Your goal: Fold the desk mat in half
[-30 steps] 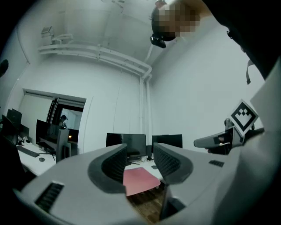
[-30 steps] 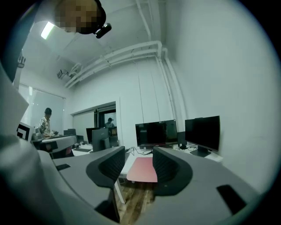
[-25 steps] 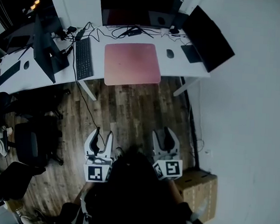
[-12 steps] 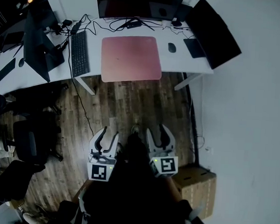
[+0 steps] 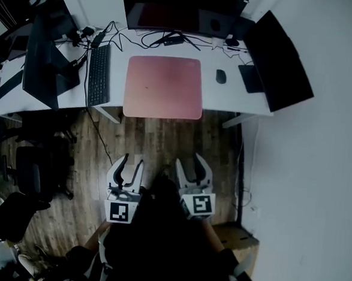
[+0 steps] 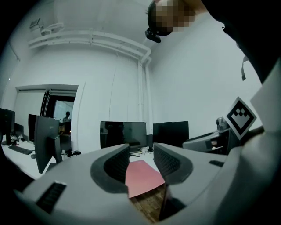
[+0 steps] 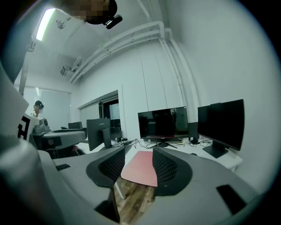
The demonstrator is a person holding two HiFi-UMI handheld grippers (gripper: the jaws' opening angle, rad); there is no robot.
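Note:
A pink desk mat point(image 5: 164, 86) lies flat on the white desk point(image 5: 227, 95), its near edge hanging slightly over the desk's front. It shows between the jaws in the left gripper view as the mat point(image 6: 142, 177) and in the right gripper view as the mat point(image 7: 139, 168). My left gripper point(image 5: 128, 163) and right gripper point(image 5: 192, 165) hang side by side over the wooden floor, well short of the desk. Both stand open with nothing between their fingers.
A black keyboard point(image 5: 99, 74) lies left of the mat, a mouse point(image 5: 221, 76) to its right. A monitor point(image 5: 182, 9) stands behind the mat, another point(image 5: 281, 60) at the right, more at the left point(image 5: 41, 52). Cables trail at the back. Office chairs point(image 5: 32, 172) stand left.
Both grippers have come forward over the floor toward the desk, keeping side by side. The desk and mat now sit lower and larger in the head view. The jaws look unchanged.

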